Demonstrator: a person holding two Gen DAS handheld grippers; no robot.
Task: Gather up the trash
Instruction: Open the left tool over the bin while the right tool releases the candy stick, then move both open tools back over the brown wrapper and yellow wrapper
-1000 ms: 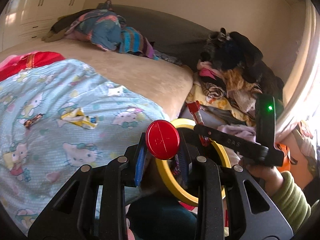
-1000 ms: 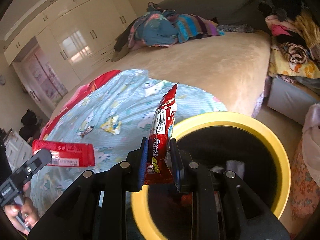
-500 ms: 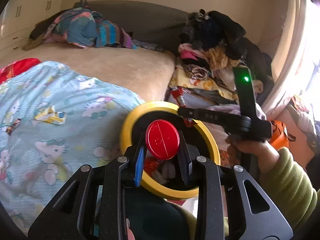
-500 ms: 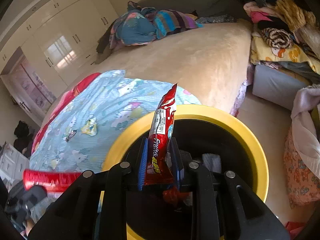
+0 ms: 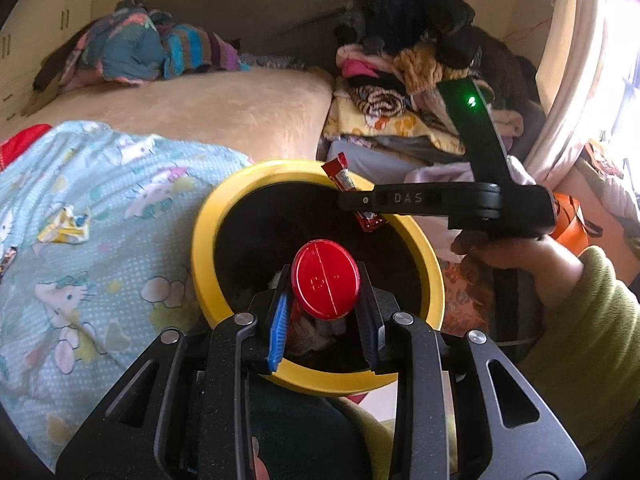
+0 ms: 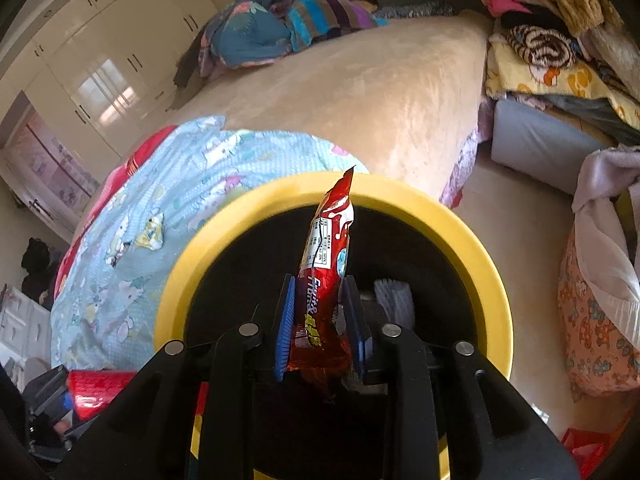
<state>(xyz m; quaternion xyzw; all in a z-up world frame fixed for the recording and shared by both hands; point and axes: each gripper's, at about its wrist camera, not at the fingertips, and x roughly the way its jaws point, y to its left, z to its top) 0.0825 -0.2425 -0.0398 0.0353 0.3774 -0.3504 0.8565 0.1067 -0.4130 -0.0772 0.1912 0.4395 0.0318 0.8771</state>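
My left gripper [image 5: 324,300] is shut on a red tube container [image 5: 325,279] and holds it over the yellow-rimmed black trash bin [image 5: 208,240]. My right gripper [image 6: 320,312] is shut on a red snack wrapper [image 6: 326,264] and holds it upright over the same bin [image 6: 472,240]. The right gripper also shows in the left wrist view [image 5: 360,200], over the bin's far rim with the wrapper [image 5: 344,176]. The tube also shows in the right wrist view [image 6: 100,392]. Crumpled trash [image 5: 316,332] lies inside the bin.
A yellow crumpled wrapper [image 5: 64,226] and a small dark wrapper [image 5: 6,258] lie on the light-blue cartoon blanket [image 5: 100,280]. A beige bed [image 5: 224,108] with bundled clothes [image 5: 152,48] lies behind. A pile of clothes [image 5: 408,80] stands to the right of the bin.
Both grippers have moved from beside the bed to over the bin's opening, each still holding its item. The bin now fills the middle of both views.
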